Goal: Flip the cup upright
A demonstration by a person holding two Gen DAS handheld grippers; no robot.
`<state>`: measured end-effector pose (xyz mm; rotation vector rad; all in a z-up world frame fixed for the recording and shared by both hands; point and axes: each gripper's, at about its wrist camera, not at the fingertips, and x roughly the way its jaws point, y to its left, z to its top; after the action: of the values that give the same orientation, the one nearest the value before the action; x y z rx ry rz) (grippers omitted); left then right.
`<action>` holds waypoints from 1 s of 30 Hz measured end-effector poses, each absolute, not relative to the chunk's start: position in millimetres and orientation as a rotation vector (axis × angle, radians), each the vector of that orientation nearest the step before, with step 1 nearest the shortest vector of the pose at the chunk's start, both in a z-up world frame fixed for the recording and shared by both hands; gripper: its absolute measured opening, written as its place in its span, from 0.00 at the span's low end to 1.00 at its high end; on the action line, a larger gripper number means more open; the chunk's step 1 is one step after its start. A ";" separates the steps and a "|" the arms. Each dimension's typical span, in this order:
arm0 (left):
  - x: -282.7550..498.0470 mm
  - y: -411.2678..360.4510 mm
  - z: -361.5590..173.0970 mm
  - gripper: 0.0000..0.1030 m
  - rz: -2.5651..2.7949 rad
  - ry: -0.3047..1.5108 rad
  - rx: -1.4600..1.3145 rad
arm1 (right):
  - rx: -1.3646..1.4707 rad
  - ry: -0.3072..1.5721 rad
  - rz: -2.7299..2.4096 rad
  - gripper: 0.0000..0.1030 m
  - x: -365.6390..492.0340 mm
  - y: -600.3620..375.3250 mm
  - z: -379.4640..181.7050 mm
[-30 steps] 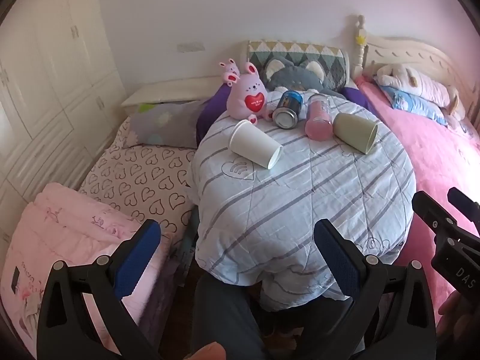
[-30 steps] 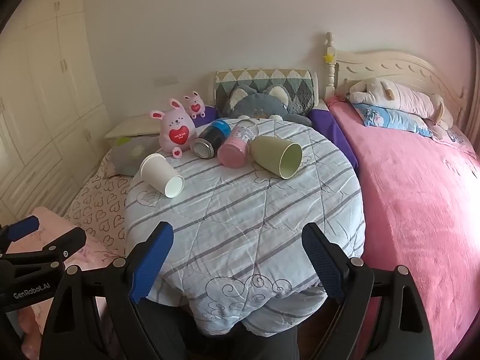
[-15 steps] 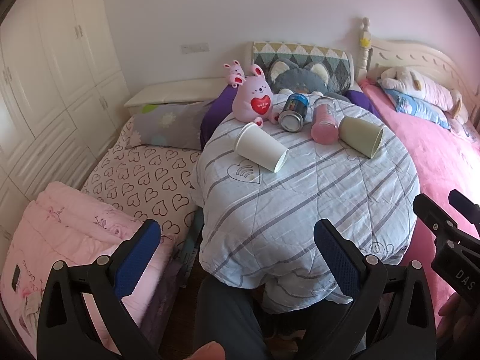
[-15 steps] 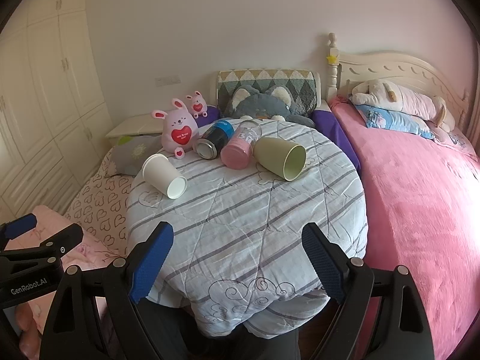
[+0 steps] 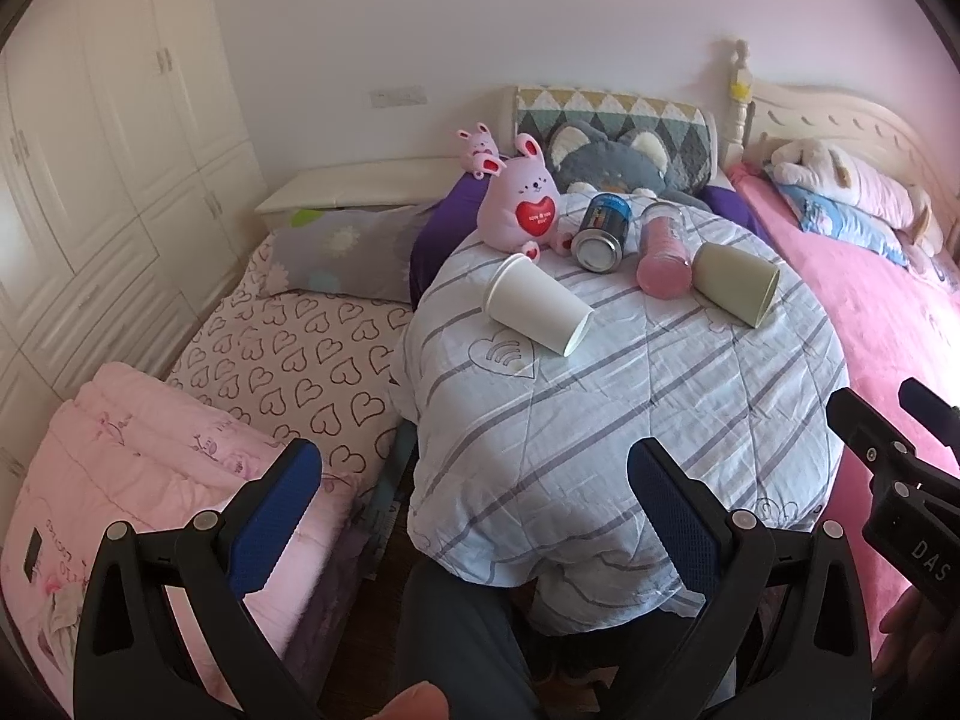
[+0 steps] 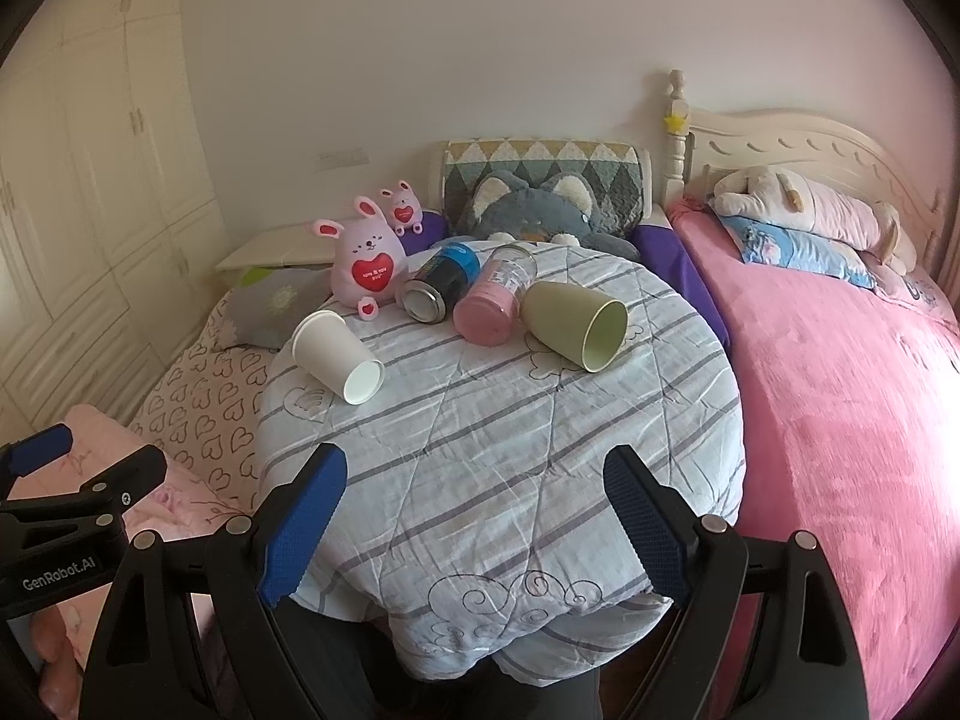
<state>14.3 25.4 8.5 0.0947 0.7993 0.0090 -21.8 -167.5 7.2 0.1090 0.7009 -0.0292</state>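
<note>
A white paper cup lies on its side on the round table with a striped cloth. A green cup lies on its side at the right, mouth toward me. A pink bottle and a blue can lie between them. My left gripper is open and empty, short of the table's near edge. My right gripper is open and empty above the near edge.
A pink bunny plush stands at the table's back left. A pink bed lies to the right, a heart-patterned mattress and folded pink quilt to the left. White wardrobes line the left wall.
Both grippers have tilted slightly, so the table and cups sit a little lower in each view. Nothing on the table moved. Both grippers stay open.
</note>
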 end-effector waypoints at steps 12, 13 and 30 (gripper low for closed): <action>28.4 33.3 9.0 1.00 0.016 0.800 0.091 | 0.092 0.711 -0.025 0.86 -6.2 -159.3 6.5; 28.4 33.3 9.0 1.00 0.017 0.800 0.091 | 0.091 0.712 -0.024 0.86 -5.3 -158.8 6.2; 57.6 45.9 4.2 1.00 0.033 0.807 0.073 | 0.067 0.742 -0.015 0.86 25.3 -145.7 2.3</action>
<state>57.6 45.9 4.2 0.0731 0.8069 0.0329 25.3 -145.7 2.3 0.0671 0.7419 -0.0150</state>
